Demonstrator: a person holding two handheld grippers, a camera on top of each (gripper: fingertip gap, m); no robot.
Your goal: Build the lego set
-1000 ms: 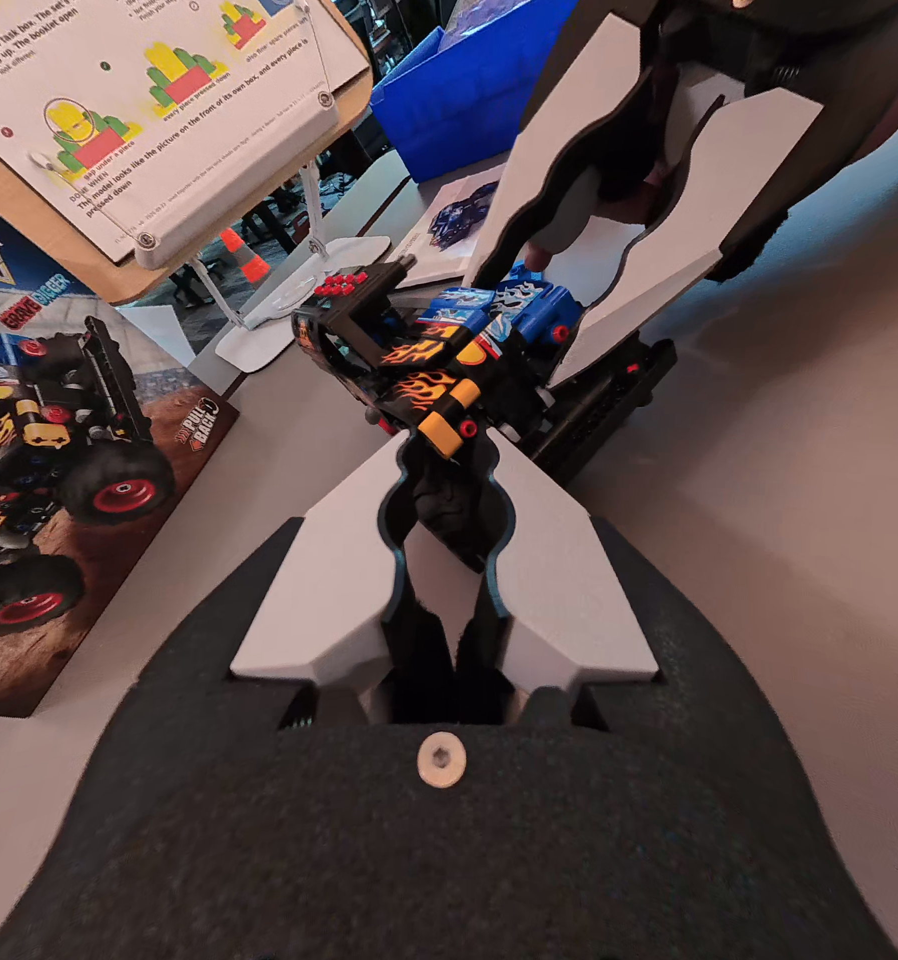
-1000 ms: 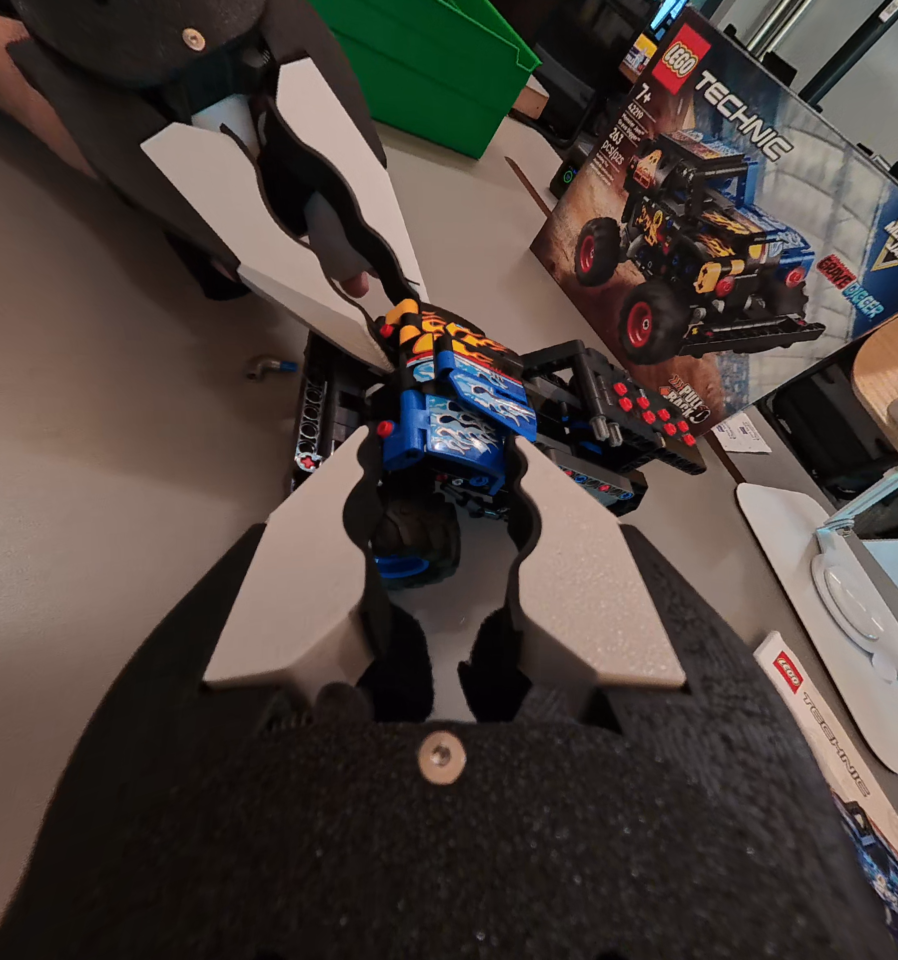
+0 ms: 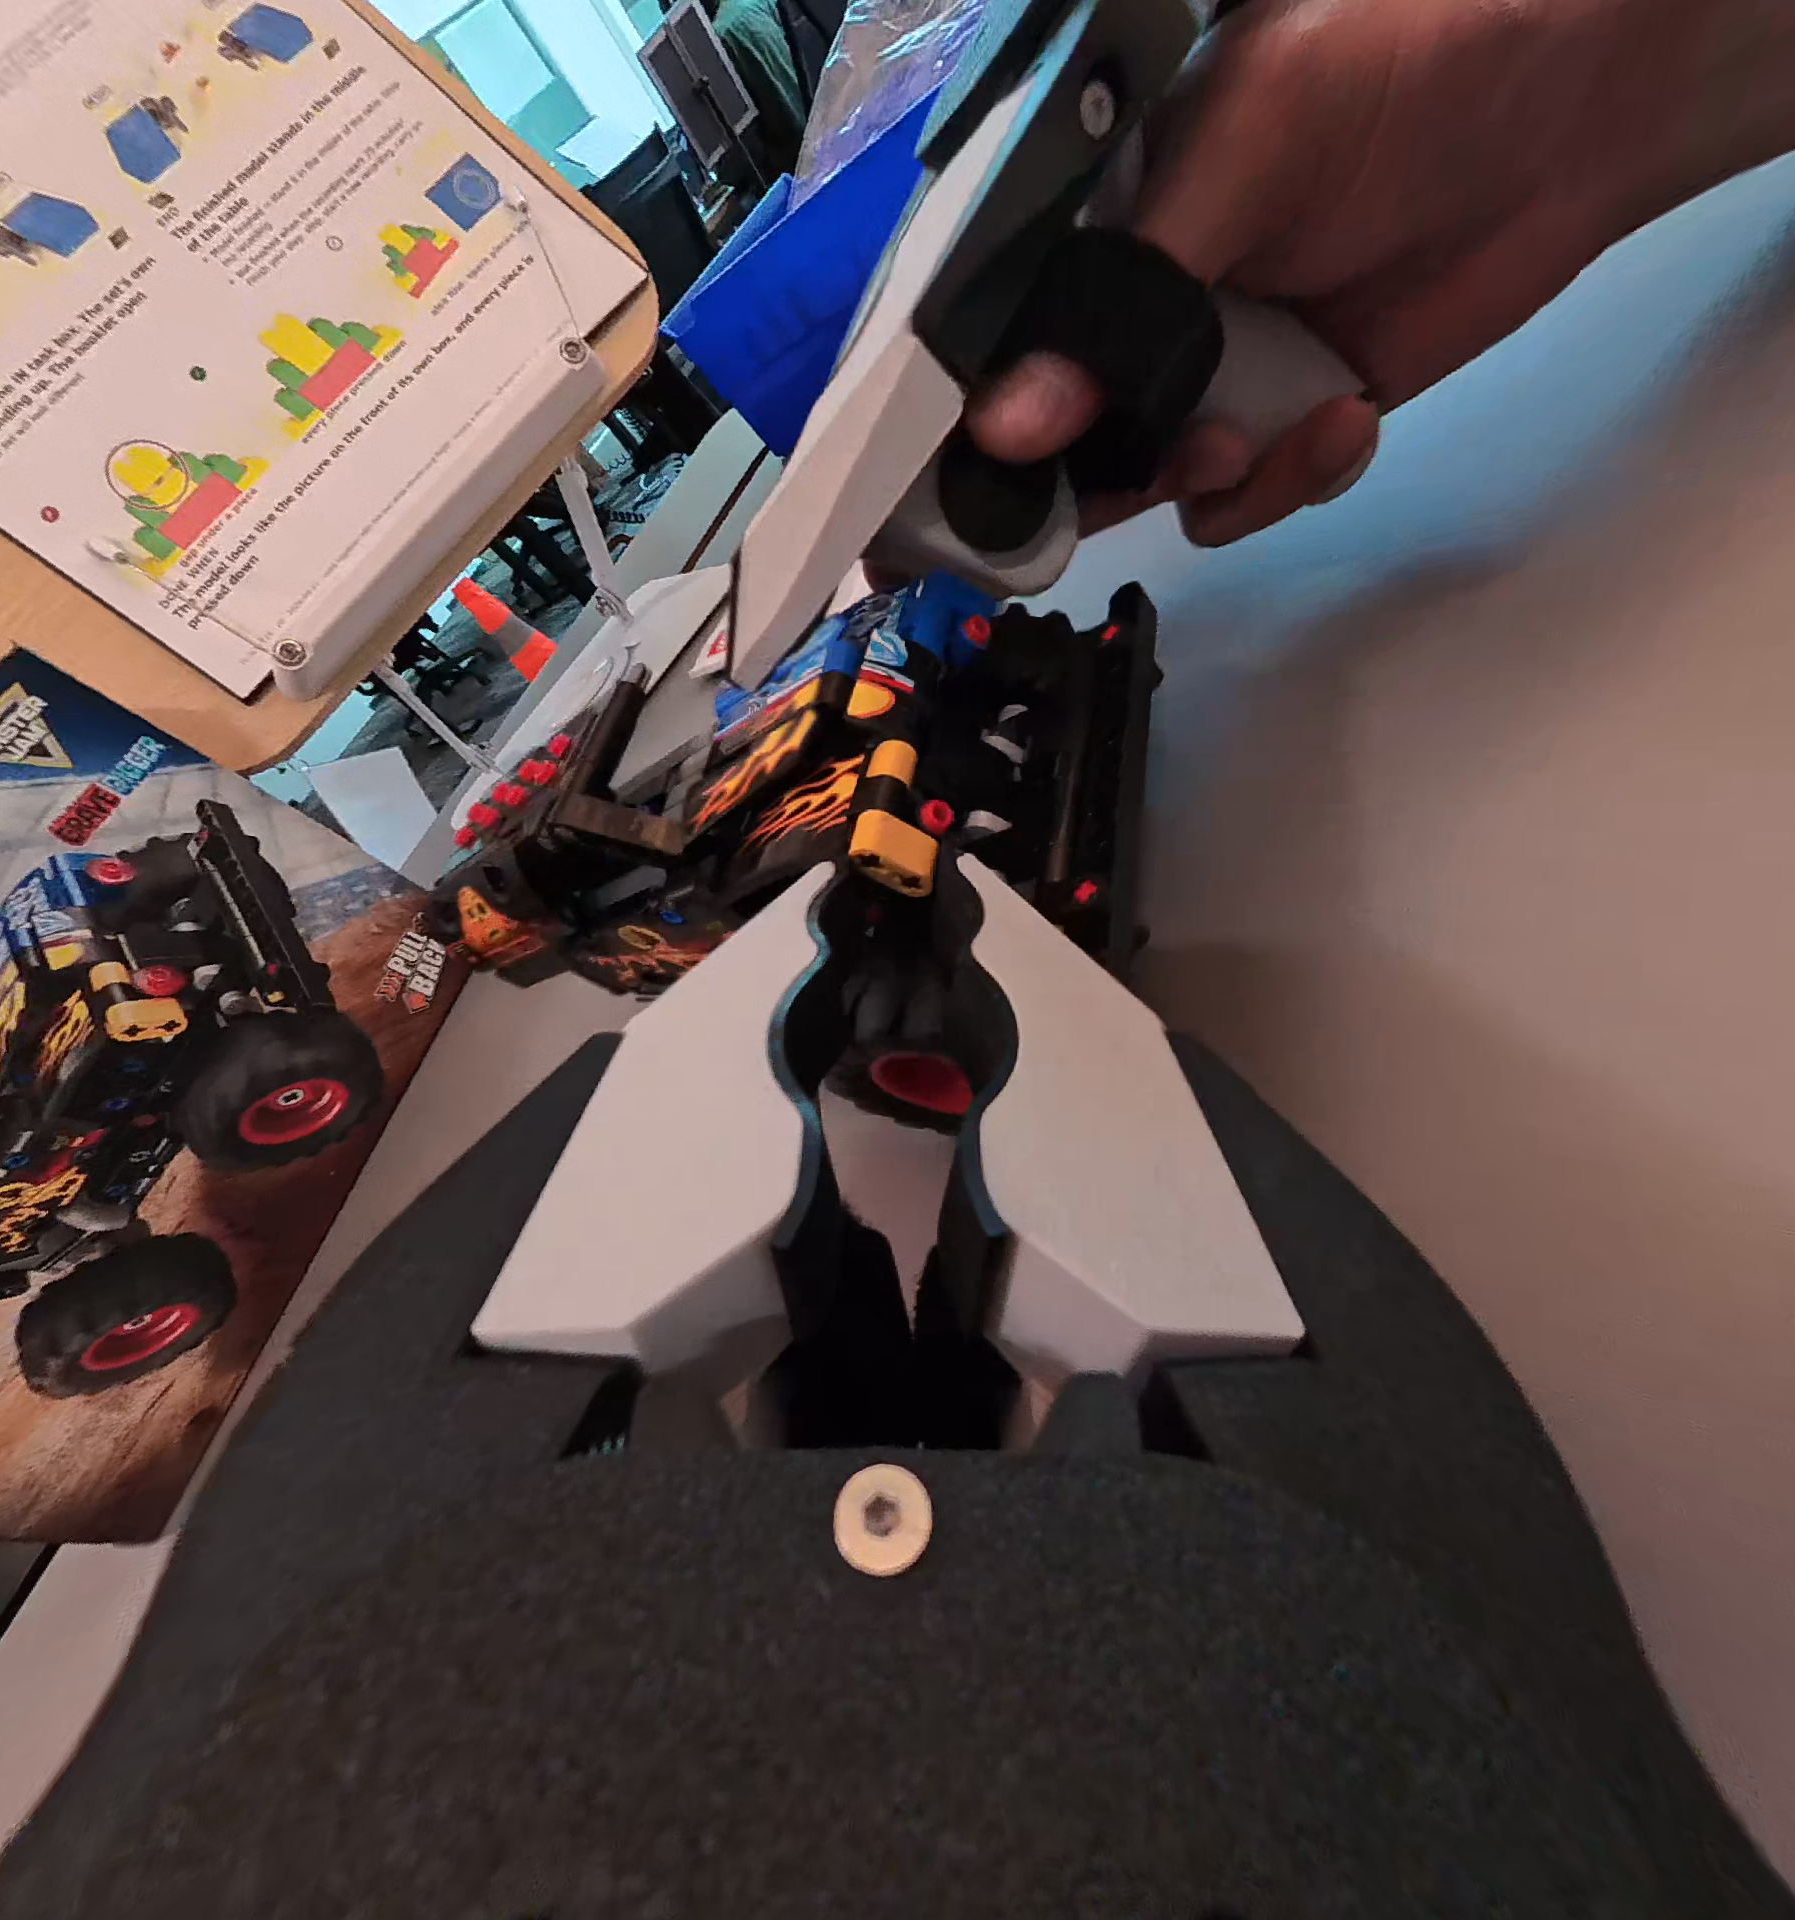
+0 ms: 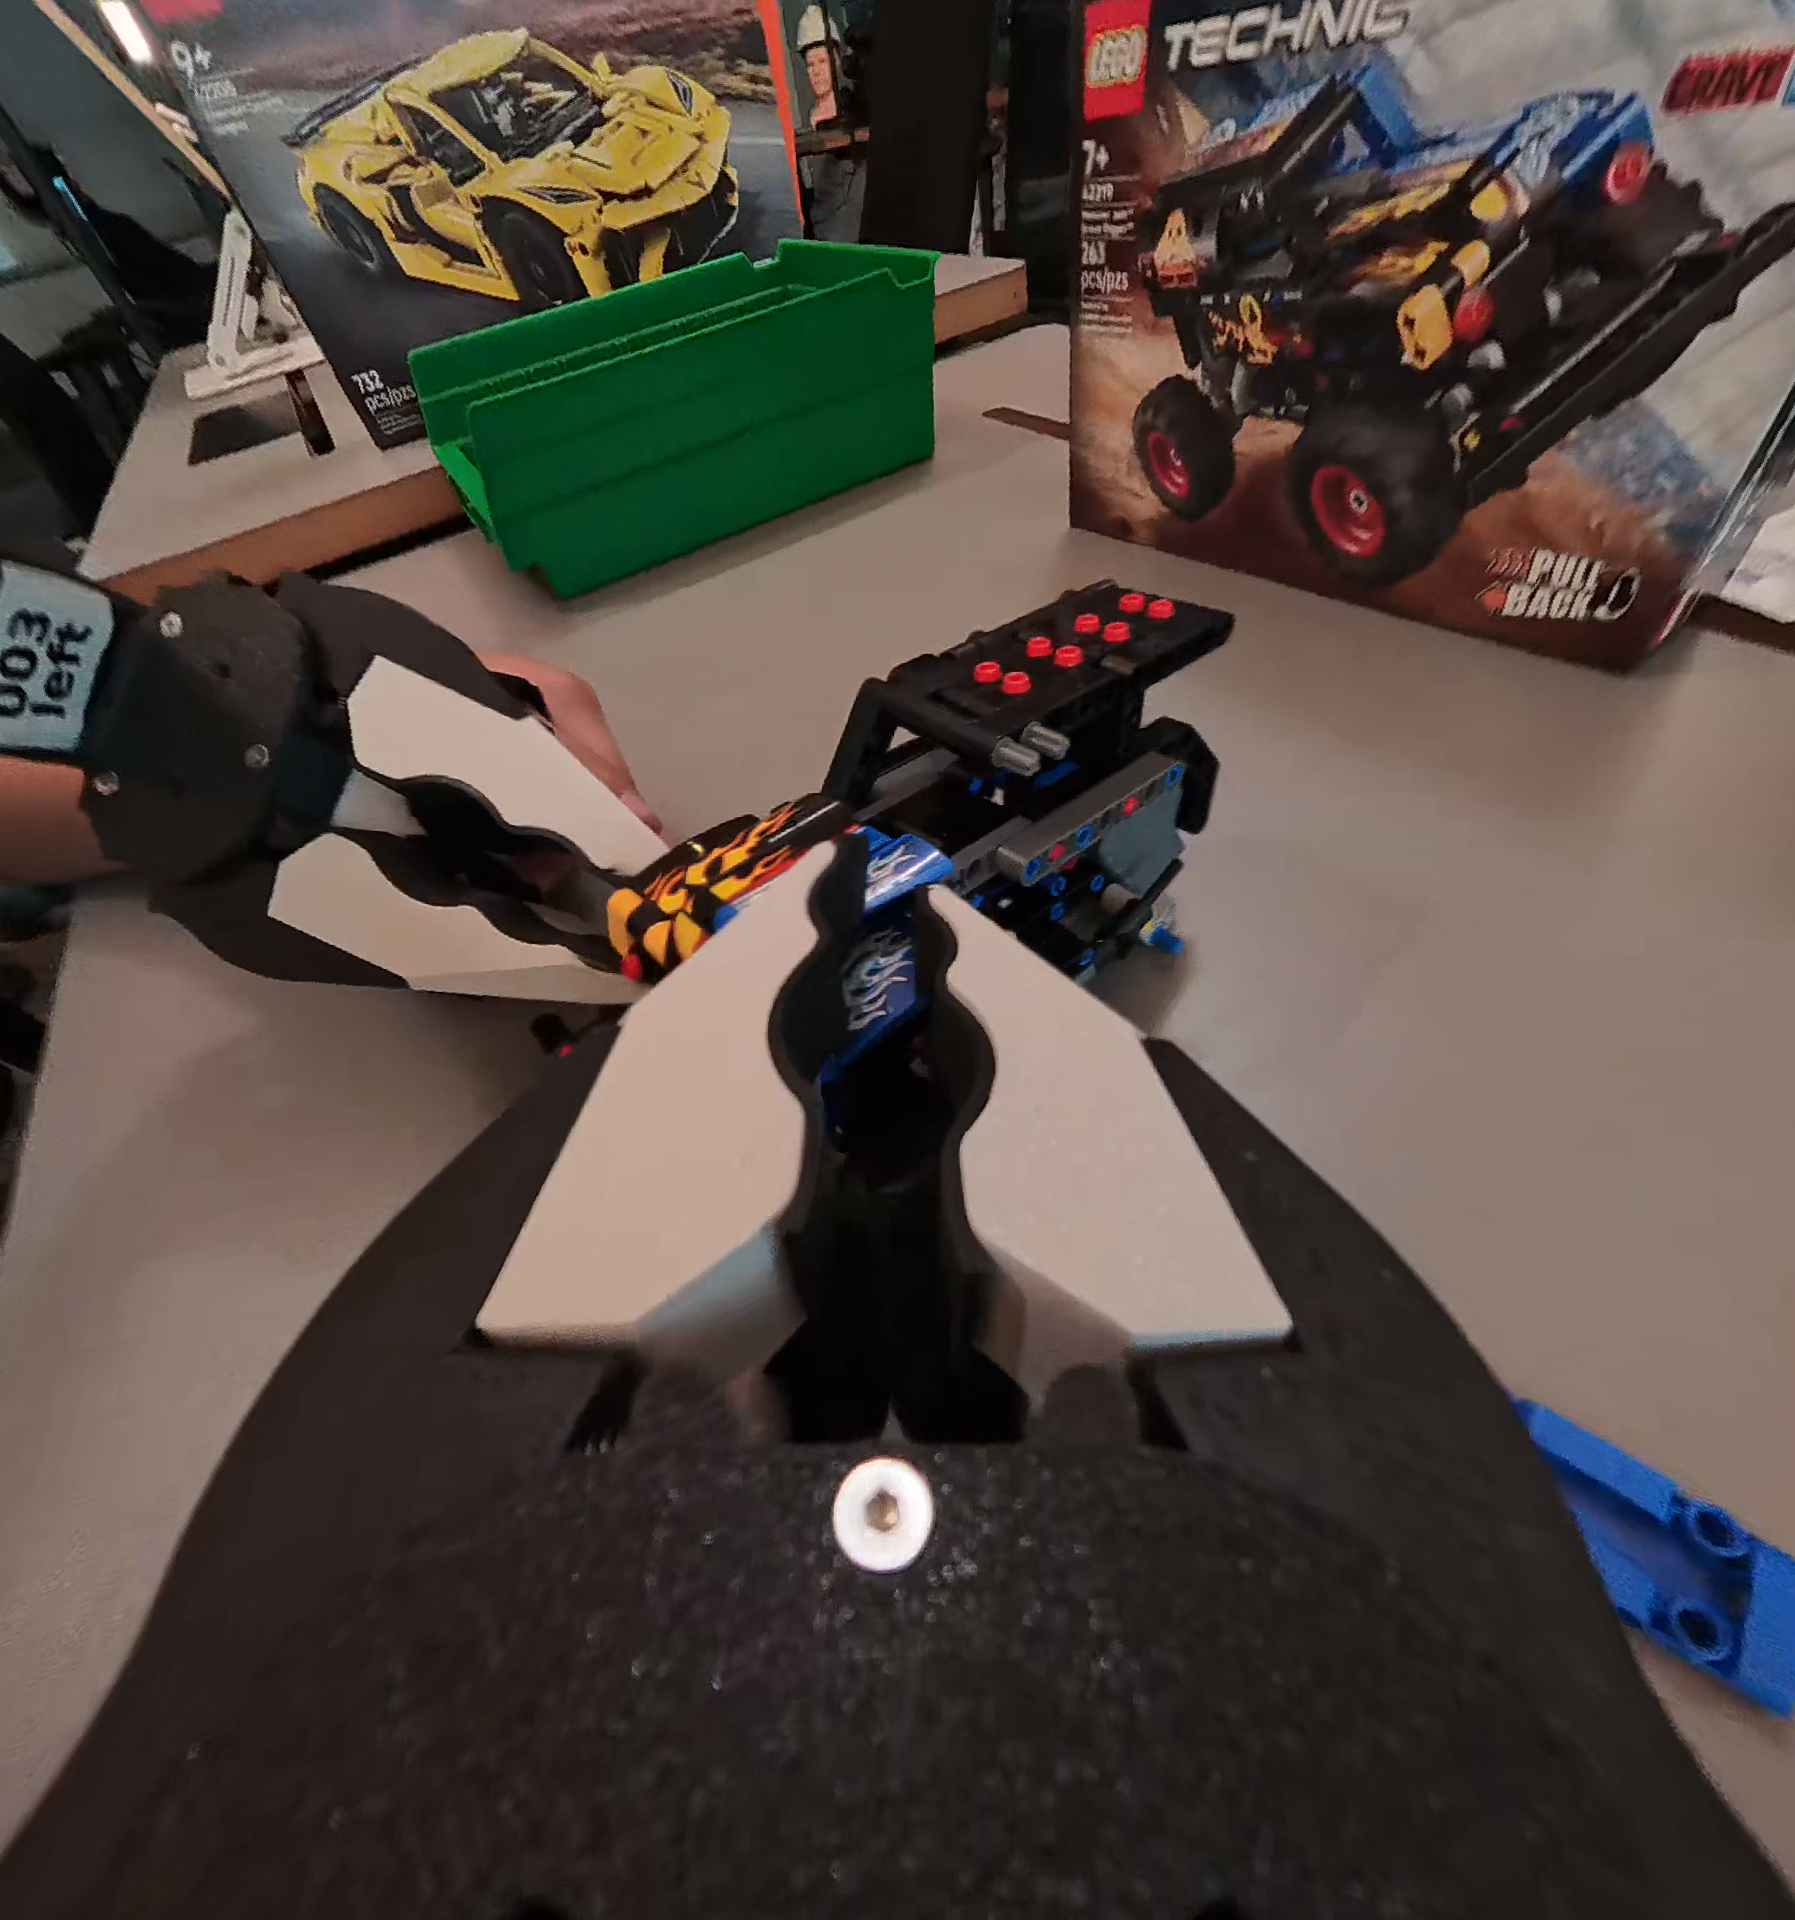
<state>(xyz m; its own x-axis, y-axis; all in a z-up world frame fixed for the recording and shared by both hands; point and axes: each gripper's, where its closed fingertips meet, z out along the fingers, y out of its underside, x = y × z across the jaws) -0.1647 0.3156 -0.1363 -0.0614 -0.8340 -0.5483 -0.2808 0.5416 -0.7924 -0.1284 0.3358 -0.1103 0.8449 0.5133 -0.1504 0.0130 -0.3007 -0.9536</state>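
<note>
The toy truck point(image 4: 986, 831) lies on the table point(image 4: 1444, 935) straight ahead at twelve o'clock of both tongs, its long axis running seven to one in the right wrist view. The left tongs point(image 3: 893, 914) clamp its flame-printed wheel end. The right tongs point(image 4: 877, 883), coming from the opposite side, pinch a blue body panel point(image 4: 877, 977).

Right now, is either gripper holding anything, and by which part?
Both hold the brick-built truck: the left gripper at its yellow-and-flame end above a red-hubbed wheel, the right gripper on its blue flame panel.

It looked like an office workroom. A grey counter point(image 4: 1392, 831) carried toy-kit boxes point(image 4: 1444, 312). Behind them, beside a green bin point(image 4: 685, 436), stood desks.
</note>
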